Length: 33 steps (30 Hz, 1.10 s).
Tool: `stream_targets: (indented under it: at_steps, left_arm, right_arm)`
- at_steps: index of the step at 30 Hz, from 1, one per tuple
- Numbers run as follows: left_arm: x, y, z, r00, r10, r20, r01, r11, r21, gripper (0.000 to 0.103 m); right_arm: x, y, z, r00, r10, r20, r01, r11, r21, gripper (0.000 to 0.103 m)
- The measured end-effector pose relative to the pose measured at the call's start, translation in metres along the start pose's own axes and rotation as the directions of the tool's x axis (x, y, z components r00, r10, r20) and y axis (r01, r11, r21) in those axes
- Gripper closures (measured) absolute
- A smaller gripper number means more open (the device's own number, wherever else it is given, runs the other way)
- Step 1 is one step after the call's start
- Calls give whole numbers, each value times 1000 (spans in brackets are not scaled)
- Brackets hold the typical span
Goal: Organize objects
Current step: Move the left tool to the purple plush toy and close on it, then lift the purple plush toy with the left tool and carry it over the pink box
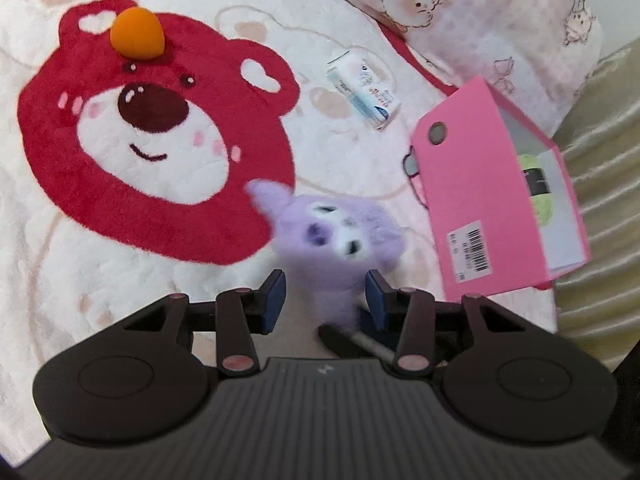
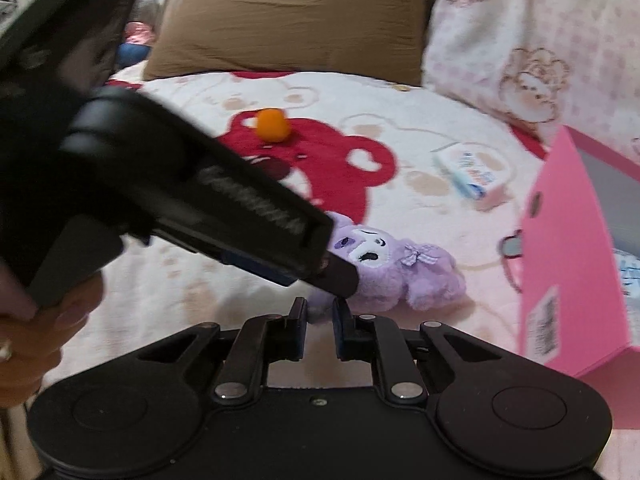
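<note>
Item: purple plush (image 1: 336, 236), step: pickup. L gripper (image 1: 326, 294) pinches it; R gripper (image 2: 320, 316) closed, empty. Next: carry to pink box (image 1: 496, 184).

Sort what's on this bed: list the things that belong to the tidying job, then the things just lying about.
For the job:
purple plush toy, between the left gripper's fingers
pink box
orange sponge
tissue pack

Just there:
bear blanket
brown pillow
pink pillow
</note>
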<state>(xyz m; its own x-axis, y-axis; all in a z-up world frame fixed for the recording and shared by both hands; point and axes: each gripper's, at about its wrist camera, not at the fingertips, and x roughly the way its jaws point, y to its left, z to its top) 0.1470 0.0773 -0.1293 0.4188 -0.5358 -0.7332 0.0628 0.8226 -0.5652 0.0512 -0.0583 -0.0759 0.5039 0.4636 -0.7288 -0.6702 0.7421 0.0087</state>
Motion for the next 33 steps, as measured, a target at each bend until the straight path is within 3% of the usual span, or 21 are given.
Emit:
stream_targets:
  at_steps: [6,10,12,14,15,20,24,28,33]
  left_arm:
    - [-2,7,2,998,57,-10,-57,998,-1,59]
    - [3,8,-1,996,78,-45,-78,997,3,64]
    - [3,4,-3,995,86,-40,-85,995,45,64]
    - [2,2,-3,996,87,-35,-85,995,58,65]
    - [1,1,-2,996,88,-31,-86,994,68,65]
    - [1,1,-1,996,85,-34,-83,995,57,65]
    - [4,5,1,996,78,-47,-76,996,36,64]
    - [5,6,3,996,74,-50,-72,997,28,65]
    - [12,14,3,997,55,-60,-56,998,0,63]
  right_arm:
    - [-1,21,1,998,55,-5,-55,996,-64,87]
    - [2,17,0,993,91,-74,-96,994,-59,80]
    - [-3,11,-2,992,104,-77,-108,993,-48,67]
    - [-6,4,-2,996,62,-71,-66,997,-45,42]
    - [-7,-1,-2,997,37,-65,-39,999,-35,38]
    - [4,-22,1,993,40,-108,-38,999,21,30]
    - [19,-18,2,993,17,-121,-21,999,-35,29]
    - [27,-19,1,996,-35,-85,29,997,-69,13]
    - [35,-30,1,995,17,-103,-19,1000,-19,11]
